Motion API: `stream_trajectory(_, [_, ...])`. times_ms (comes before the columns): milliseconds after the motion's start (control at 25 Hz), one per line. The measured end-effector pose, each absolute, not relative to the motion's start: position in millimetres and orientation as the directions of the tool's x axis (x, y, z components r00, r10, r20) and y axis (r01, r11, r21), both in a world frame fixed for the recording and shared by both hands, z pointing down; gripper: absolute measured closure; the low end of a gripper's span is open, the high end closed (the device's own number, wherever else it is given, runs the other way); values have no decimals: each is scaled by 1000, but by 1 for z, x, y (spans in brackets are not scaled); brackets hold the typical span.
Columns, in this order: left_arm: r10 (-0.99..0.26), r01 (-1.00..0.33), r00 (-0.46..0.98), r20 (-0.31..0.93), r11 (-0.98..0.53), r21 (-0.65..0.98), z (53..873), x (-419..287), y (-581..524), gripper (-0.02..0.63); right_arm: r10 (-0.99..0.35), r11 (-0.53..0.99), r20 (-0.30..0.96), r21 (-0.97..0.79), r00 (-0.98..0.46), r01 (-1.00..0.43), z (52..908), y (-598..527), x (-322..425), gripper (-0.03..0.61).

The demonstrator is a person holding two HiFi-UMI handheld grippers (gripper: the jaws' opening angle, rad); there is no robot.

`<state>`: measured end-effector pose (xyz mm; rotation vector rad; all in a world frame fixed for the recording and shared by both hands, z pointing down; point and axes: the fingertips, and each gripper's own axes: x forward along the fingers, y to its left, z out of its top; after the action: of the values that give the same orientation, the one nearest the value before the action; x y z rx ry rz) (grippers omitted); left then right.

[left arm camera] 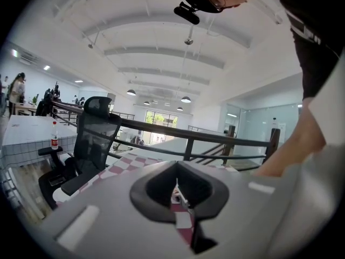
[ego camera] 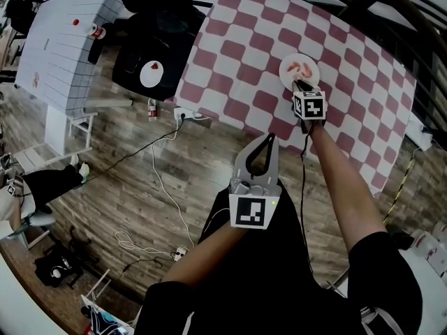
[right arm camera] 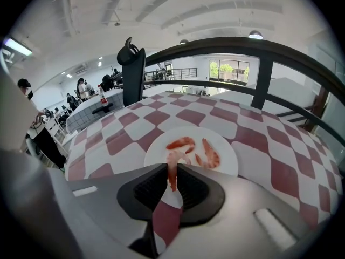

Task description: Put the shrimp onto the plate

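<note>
A white plate (ego camera: 308,64) (right arm camera: 229,155) lies on the red-and-white checked table (ego camera: 237,61) (right arm camera: 280,161). Two pink shrimp lie on it, one (right arm camera: 180,143) to the left and one (right arm camera: 210,153) to the right. My right gripper (ego camera: 299,84) (right arm camera: 172,181) hangs over the plate's near rim, shut on a third shrimp (right arm camera: 172,170) that stands up between the jaws. My left gripper (ego camera: 268,139) (left arm camera: 180,196) is held back over the wooden floor, short of the table edge, shut and holding nothing.
A black office chair (ego camera: 150,54) (left arm camera: 94,139) stands left of the table, beside a white tiled counter (ego camera: 63,40). Cables and a power strip (ego camera: 183,114) lie on the floor. A dark railing (right arm camera: 259,53) runs behind the table. A seated person (ego camera: 31,187) is at the far left.
</note>
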<state>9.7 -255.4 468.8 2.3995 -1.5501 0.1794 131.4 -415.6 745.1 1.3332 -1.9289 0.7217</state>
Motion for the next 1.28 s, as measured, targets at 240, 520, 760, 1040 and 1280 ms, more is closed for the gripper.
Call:
stream_trajectory(240, [-867, -903, 428, 254, -401, 151, 468, 10, -256, 604, -573, 293, 782, -84, -245, -952, 751, -414, 133, 521])
stream_trajectory(520, [-876, -917, 396, 276, -364, 161, 477, -6, -249, 604, -592, 265, 776, -65, -215, -962, 757, -409, 134, 505])
stream_trajectory(760, [-881, -921, 386, 274, -352, 165, 480, -9, -246, 604, -605, 272, 767, -52, -213, -961, 755, -411, 136, 482])
stream_trajectory(1040, [-882, -918, 393, 261, -362, 162, 474, -12, -242, 604, -638, 268, 737, -59, -223, -962, 726, -408, 134, 471])
stream_trajectory(1280, [-885, -913, 404, 234, -375, 157, 459, -11, -234, 604, -685, 247, 695, -60, -218, -967, 683, -385, 131, 472])
